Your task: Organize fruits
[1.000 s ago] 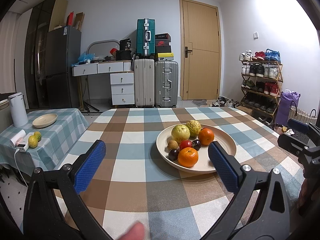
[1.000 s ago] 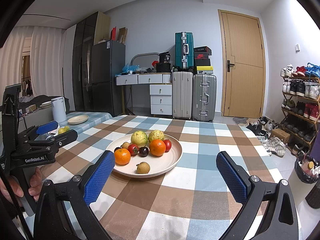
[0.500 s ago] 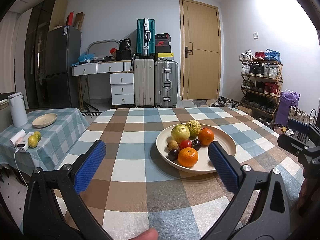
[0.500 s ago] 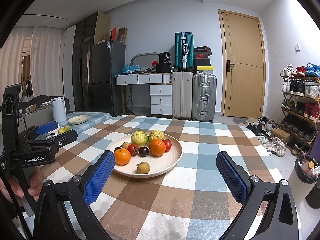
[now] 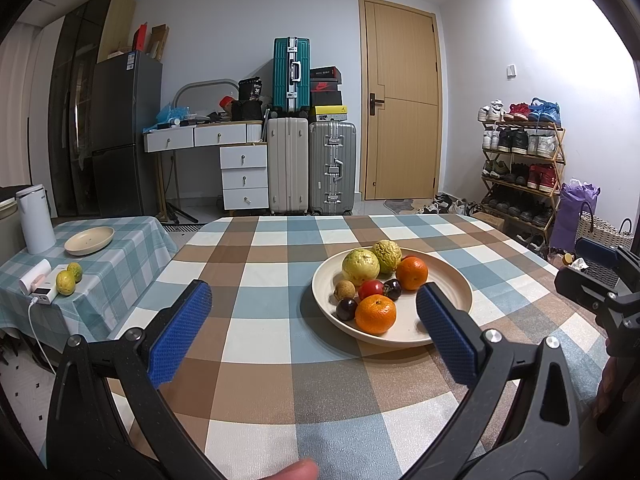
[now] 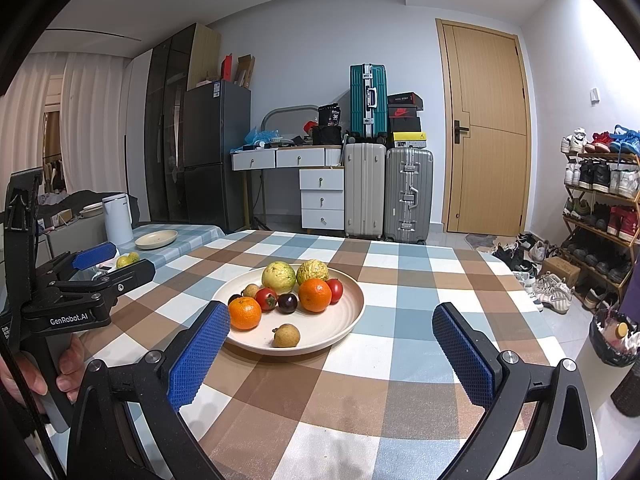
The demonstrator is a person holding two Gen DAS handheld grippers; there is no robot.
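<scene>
A cream plate [image 5: 456,292] [image 6: 348,320] sits on the checked table with several fruits: two oranges [image 5: 375,314] [image 6: 315,295], two green guavas [image 5: 360,266] [image 6: 279,277], red tomatoes [image 6: 266,298], dark plums [image 6: 287,303] and a brown longan [image 6: 286,336]. My left gripper [image 5: 312,312] is open and empty, held above the table in front of the plate. My right gripper [image 6: 332,336] is open and empty, also short of the plate. Each gripper shows at the edge of the other's view.
A low side table [image 5: 120,248] at the left holds an empty cream plate [image 5: 89,240], a white kettle [image 5: 35,219], two yellow-green fruits [image 5: 66,282] and a charger. Suitcases, drawers, a fridge and a shoe rack [image 5: 520,168] stand behind.
</scene>
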